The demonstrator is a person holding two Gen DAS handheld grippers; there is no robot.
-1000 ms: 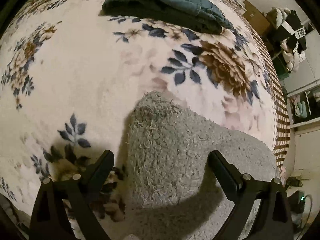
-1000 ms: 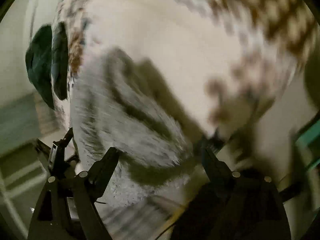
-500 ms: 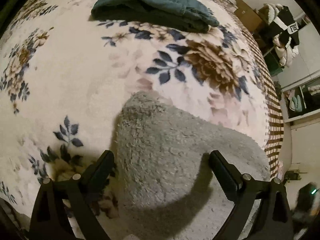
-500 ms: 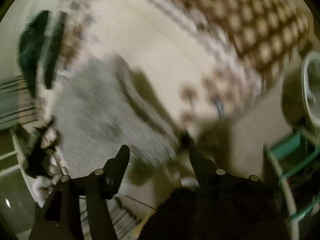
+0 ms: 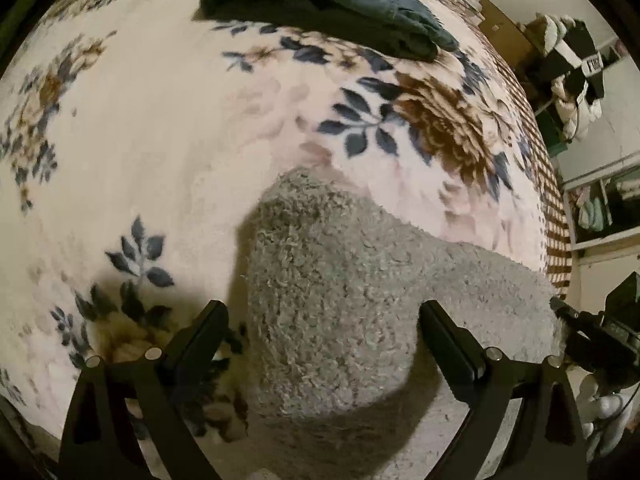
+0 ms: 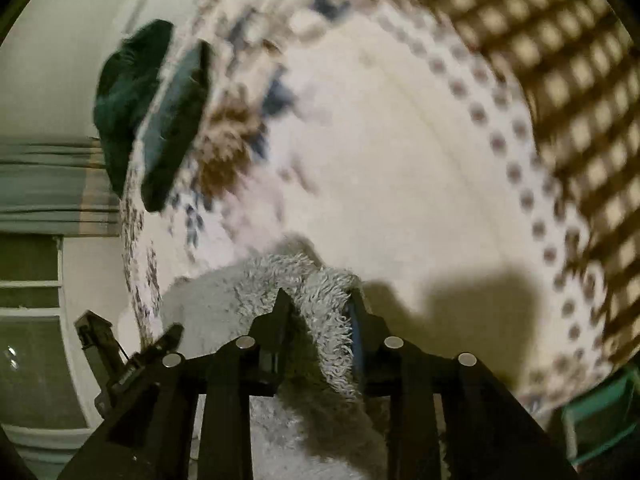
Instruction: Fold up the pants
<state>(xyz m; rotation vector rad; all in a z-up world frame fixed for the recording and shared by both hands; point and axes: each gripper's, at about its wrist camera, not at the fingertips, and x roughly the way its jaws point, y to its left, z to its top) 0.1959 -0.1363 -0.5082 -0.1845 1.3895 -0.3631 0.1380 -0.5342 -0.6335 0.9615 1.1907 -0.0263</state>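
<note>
Left wrist view. Left gripper point(image 5: 322, 330) spread wide, jaws straddling a fold of the grey fleece pants point(image 5: 340, 304) without pinching; nothing held. Pants lying on the floral blanket point(image 5: 160, 128), bunched near the camera, tapering to a rounded end toward mid-blanket. Dark teal garment point(image 5: 320, 4), folded, at the far edge, well apart from the pants. Right gripper partly visible at lower right, at the pants' edge. Shelves and hung clothes beyond the bed, too blurred to detail.

Right wrist view. Right gripper point(image 6: 320, 312) nearly closed, a ridge of pants point(image 6: 316, 292) pinched between the jaws, pile sticking out above the tips. Rest of the fabric trailing down under the camera and off to the left. Blanket point(image 6: 380, 140) ahead, checkered border at right. Teal garment point(image 6: 160, 112) at upper left, smeared by motion blur. Left gripper just visible at lower left.

Risks, as judgement. Grip on thick pile only, possibly one layer: likely to slip or peel layers apart on lifting. Left side unheld, so any pull from the right could drag and skew the pants instead of folding. Wide left jaws closing on a bunched fold could trap blanket too.
</note>
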